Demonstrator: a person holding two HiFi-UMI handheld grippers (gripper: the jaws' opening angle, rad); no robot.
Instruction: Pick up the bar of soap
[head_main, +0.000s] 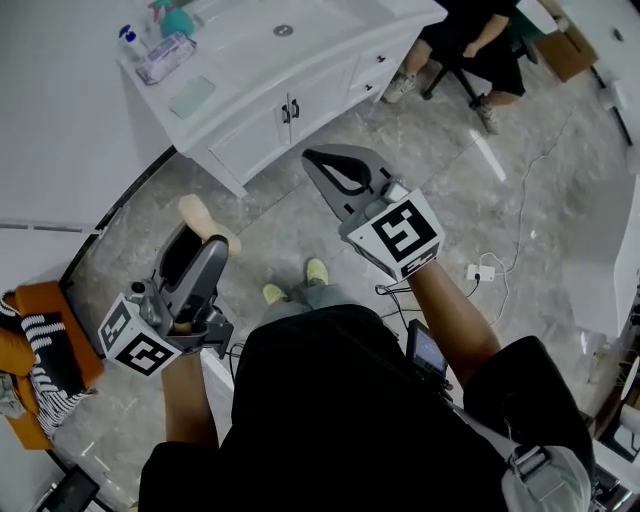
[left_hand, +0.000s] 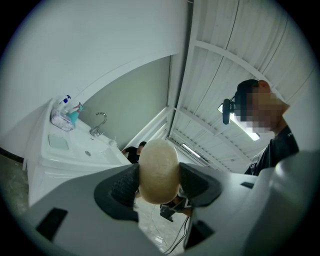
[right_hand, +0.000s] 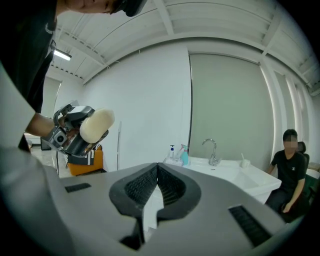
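No readable text, brand, number or sign in any view.
Marker cube (head_main: 142, 350) on left gripper (head_main: 203, 222): black-and-white square pattern only, no letters or digits.
Marker cube (head_main: 405, 233) on right gripper (head_main: 318, 160): same kind of pattern, nothing legible.
Bottles (head_main: 130, 40) on sink cabinet (head_main: 262, 122): any labels too small to read.
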